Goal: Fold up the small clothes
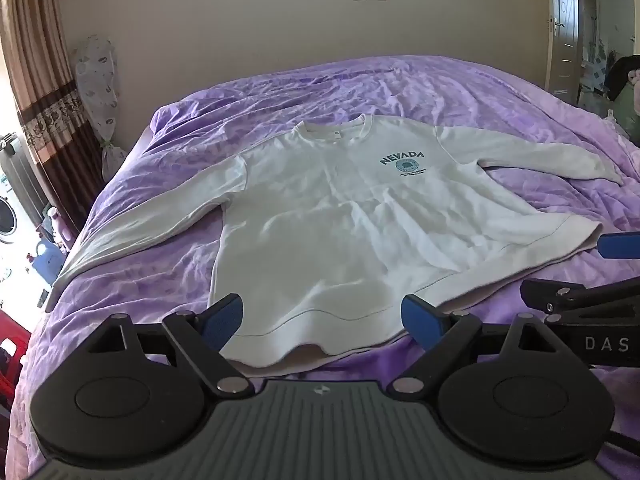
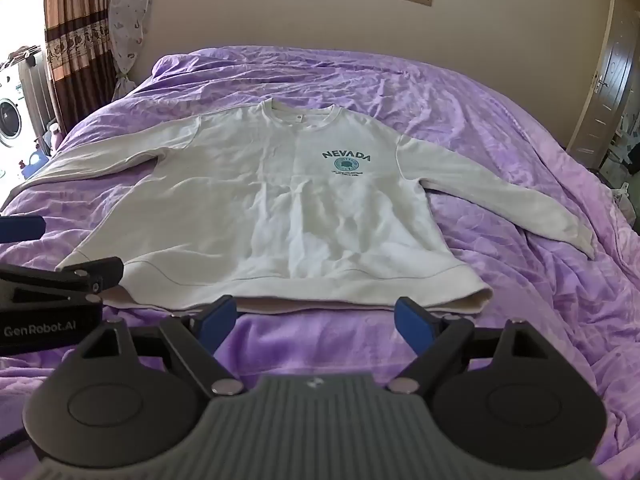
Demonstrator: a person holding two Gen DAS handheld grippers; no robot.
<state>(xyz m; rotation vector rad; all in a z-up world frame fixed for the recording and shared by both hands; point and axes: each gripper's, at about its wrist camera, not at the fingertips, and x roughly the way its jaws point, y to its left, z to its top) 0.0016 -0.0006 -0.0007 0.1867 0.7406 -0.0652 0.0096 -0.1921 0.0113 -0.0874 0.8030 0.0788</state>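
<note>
Sweatshirt: a white long-sleeved sweatshirt point(image 1: 340, 220) lies flat and face up on the bed point(image 1: 280, 92); neckline toward the far wall, hem toward the cameras; both sleeves spread out to the sides, angled down toward the near edge; unfolded
Print: dark teal "NEVADA" lettering point(image 2: 346, 155) arched over a round emblem on the chest; smaller lines of text beneath it are too fine to read
Hem: wavy and slightly lifted along the near edge; a pale inner layer shows under it in both views
Bed: covered by a rumpled purple bedspread point(image 2: 500, 128); the sweatshirt sits near its middle
Left hand-held gripper: point(image 1: 322, 320) spread wide, nothing between its blue pads point(image 1: 224, 318); it hangs over the hem near the garment's left corner; whether the pads touch the cloth, I cannot tell
Right hand-held gripper: point(image 2: 316, 320) spread wide, nothing pinched; its tips sit just short of the hem, over bare bedspread, near the right half of the hem
Each in the other's view: the right one shows at the right edge of the left wrist view; the left one at the left edge of the right wrist view; they are side by side
Room: a brown patterned curtain point(image 1: 44, 92) at the left; a washing machine point(image 2: 10, 122) beyond it; a wooden door point(image 2: 614, 68) at the right; a beige wall behind the bed
</note>
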